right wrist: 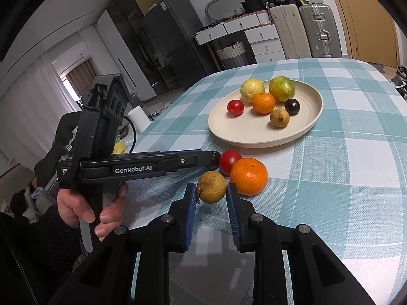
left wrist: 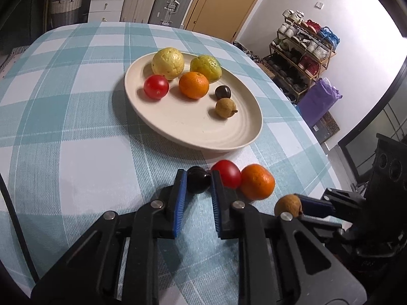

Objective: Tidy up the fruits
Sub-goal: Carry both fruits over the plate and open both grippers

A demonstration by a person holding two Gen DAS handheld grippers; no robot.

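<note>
left tongs: clamped on dark plum. right tongs: pinching brown longan. tomato, orange: on worktop, between both tongs. plate: beyond.

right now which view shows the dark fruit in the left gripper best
The left wrist view: the dark fruit sits centered between the left hand-held gripper's blue pads. In the right wrist view, that gripper's tip hides nearly all of it.
</note>
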